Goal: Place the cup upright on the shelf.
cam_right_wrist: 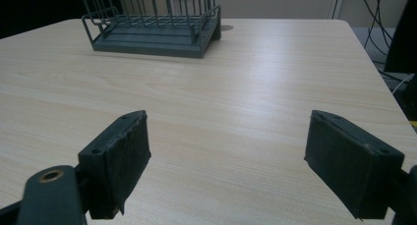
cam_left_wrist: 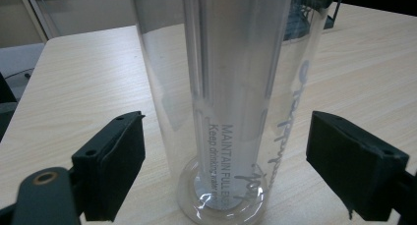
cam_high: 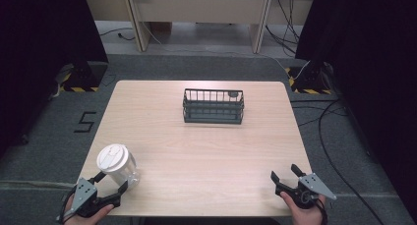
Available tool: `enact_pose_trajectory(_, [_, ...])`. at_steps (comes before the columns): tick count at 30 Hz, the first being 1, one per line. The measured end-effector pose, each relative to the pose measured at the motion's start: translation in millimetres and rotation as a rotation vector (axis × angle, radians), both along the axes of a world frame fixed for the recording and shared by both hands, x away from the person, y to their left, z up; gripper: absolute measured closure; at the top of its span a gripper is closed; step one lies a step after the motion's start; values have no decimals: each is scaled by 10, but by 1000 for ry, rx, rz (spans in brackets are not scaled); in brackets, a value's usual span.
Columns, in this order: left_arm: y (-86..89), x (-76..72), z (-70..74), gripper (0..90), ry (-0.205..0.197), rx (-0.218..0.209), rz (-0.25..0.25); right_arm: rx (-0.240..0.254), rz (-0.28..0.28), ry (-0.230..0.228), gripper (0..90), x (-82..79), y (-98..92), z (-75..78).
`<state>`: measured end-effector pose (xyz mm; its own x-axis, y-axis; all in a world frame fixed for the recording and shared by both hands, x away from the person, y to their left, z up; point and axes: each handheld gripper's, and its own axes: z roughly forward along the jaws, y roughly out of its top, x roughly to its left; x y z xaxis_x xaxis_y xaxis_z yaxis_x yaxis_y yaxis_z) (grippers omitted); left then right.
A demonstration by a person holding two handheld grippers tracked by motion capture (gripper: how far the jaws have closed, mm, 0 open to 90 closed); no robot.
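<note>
We hold the left gripper [cam_high: 112, 183] released, its fingers [cam_left_wrist: 114, 161] flanking the clear tumbler [cam_left_wrist: 231, 102] at the bench's [cam_high: 206, 151] near-left corner, ready to clamp, while the right gripper [cam_high: 285, 175] waits released.

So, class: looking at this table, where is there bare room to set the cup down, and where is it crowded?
The light wooden table is bare across its wide middle, between the dark wire rack at the far side and the near edge, and also beside the rack. It is crowded at the near left corner, where the open left tongs straddle the clear white-lidded plastic cup.
</note>
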<state>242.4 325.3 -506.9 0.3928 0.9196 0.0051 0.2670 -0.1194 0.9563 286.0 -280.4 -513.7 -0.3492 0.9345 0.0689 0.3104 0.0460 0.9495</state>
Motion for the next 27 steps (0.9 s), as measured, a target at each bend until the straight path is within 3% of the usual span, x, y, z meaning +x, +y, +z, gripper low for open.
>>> enact_pose_trajectory(17, [-20,28,-10,144,1,-16,-13,-9,7,3,178,5,4,1])
enact_pose_trajectory(27, [-24,130,1,142,-4,-27,-14,-13,9,3,179,17,7,1])
